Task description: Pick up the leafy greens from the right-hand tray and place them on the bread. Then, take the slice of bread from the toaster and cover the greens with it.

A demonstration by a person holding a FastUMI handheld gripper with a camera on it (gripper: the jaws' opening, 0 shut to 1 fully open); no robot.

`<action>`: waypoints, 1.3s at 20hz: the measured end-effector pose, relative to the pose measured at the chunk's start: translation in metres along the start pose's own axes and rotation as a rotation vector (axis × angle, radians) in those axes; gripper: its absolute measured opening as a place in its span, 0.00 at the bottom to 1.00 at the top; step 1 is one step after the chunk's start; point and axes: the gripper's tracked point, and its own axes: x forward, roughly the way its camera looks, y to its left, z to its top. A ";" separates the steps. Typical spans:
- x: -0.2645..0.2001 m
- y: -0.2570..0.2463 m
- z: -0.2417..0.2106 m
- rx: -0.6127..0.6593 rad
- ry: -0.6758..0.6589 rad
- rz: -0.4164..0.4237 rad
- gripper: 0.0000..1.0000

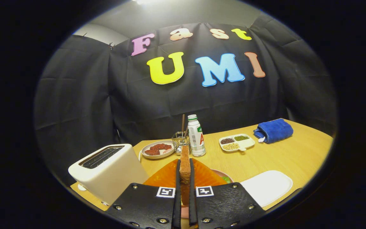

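On the left we see the white toaster (108,170) with its slots looking bare. In the middle our gripper (184,173) pinches a slice of bread (185,165) on edge, held up over the orange plate (167,176). A bit of leafy greens (226,179) peeks out just right of the fingers (we can't see bread under it). We think the covering is left. Farther right sits the white tray (267,186).

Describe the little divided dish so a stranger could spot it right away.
On the wooden table, look beyond the tongs, right of the white bottle. The divided dish sits beside the rolled blue towel; its three compartments hold different grains.
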 end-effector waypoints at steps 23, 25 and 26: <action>0.021 -0.082 -0.026 -0.225 0.028 -0.275 0.42; 0.019 -0.086 -0.018 -0.231 -0.004 -0.278 0.42; 0.016 -0.089 -0.014 -0.232 -0.012 -0.277 0.42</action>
